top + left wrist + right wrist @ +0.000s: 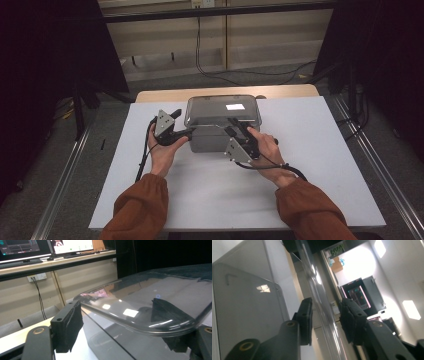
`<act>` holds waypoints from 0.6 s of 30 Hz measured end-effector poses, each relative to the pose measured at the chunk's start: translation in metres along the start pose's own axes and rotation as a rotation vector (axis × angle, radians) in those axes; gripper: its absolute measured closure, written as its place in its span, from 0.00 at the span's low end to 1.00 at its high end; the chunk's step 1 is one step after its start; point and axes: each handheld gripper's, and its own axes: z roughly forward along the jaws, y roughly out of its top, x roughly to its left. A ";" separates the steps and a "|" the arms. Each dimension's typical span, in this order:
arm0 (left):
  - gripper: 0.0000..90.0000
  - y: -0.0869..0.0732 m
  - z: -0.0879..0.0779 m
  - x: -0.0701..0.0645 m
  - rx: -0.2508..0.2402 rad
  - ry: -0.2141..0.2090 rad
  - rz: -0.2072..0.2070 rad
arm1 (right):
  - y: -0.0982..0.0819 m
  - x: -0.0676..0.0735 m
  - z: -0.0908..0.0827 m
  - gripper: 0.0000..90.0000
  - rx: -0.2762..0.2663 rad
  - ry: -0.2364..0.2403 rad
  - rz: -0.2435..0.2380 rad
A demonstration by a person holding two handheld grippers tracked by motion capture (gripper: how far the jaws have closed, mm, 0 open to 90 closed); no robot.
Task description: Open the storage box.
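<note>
Nearest, sleeves: two rust-orange sleeves (142, 202) are coming in from the bottom of the high view, one on each forearm.
Table: a white tabletop (320, 165) is lying under both hands, with a pale wooden edge (165, 95) showing at its far side.
Left gripper: the left gripper (186, 133) is reaching in level at the box's left near corner; in the left gripper view its jaws are standing partly apart, straddling the lid's rim, with no pad clearly pressing on it.
Right gripper: the right gripper (235, 125) is sitting tilted at the box's right near edge; in the right gripper view its pads (305, 317) are standing on either side of the lid's thin edge with a gap showing, so it is not clamping.
Box: a smoky grey translucent plastic box (210, 140) is standing at the middle of the table, between the two grippers.
Lid: the clear rounded lid (222, 111) is lying over the box, its near rim between the jaws of both grippers.
Farther off: a black cable (200, 55) is hanging down the beige wall panel (165, 35) beyond the table, and monitors (72, 245) are glowing on a shelf in the left gripper view.
</note>
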 end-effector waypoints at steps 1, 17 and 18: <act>0.28 0.000 0.000 0.000 0.000 -0.001 0.000 | -0.003 -0.002 0.000 0.64 0.004 0.006 0.027; 0.32 0.006 0.000 0.002 -0.013 -0.015 -0.005 | -0.052 -0.033 -0.004 0.50 -0.022 0.099 0.524; 0.32 0.007 0.000 0.002 -0.016 -0.015 -0.006 | -0.054 -0.035 -0.004 0.50 -0.026 0.100 0.547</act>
